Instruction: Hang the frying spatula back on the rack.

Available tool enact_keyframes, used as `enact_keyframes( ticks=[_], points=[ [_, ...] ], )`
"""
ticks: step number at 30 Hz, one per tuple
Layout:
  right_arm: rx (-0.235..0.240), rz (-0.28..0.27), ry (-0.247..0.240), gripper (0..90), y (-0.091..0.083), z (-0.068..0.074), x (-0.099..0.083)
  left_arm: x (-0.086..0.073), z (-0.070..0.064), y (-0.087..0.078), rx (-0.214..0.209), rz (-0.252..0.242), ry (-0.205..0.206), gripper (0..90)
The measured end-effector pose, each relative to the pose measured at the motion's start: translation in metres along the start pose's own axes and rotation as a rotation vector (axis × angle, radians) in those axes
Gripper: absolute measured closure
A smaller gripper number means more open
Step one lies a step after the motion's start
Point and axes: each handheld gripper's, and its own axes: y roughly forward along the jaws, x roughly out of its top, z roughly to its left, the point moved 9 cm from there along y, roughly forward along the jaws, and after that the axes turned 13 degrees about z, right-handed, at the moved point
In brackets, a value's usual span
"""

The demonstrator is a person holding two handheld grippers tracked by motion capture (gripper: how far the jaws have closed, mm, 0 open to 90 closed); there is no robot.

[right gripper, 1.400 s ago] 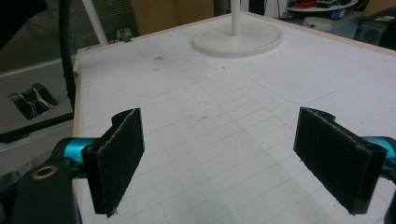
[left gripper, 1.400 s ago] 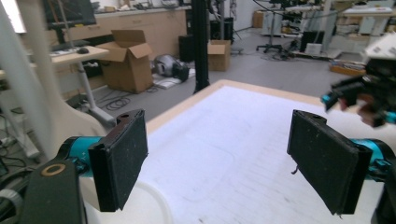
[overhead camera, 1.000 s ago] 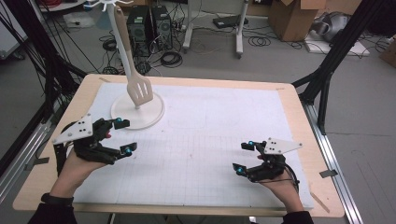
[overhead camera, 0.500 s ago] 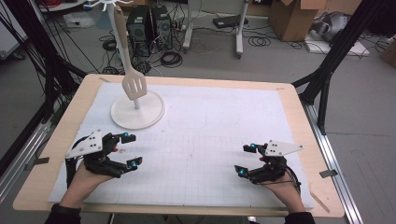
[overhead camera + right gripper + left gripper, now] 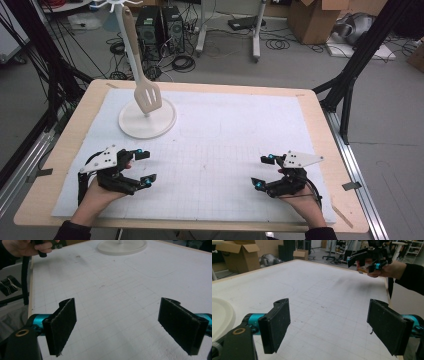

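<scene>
Both hands rest low at the near edge of the tabletop [image 5: 320, 125]. The left tool [image 5: 144, 166] and right tool [image 5: 262, 171] sit well apart, jaws spread wide, holding nothing. The spatula [image 5: 147, 95] hangs over the stand's round base [image 5: 147, 120], at about 12 o'clock from the left tool, well clear of it.
</scene>
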Motion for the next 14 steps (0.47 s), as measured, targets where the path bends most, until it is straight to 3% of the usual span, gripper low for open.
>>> enact_keyframes(
  ticks=[14],
  points=[
    [-0.001, -0.002, 0.003, 14.1, 0.0001, -0.0014, -0.0006, -0.0051, 0.0025, 0.0017, 0.0, 0.012, -0.016, 19.3]
  ],
)
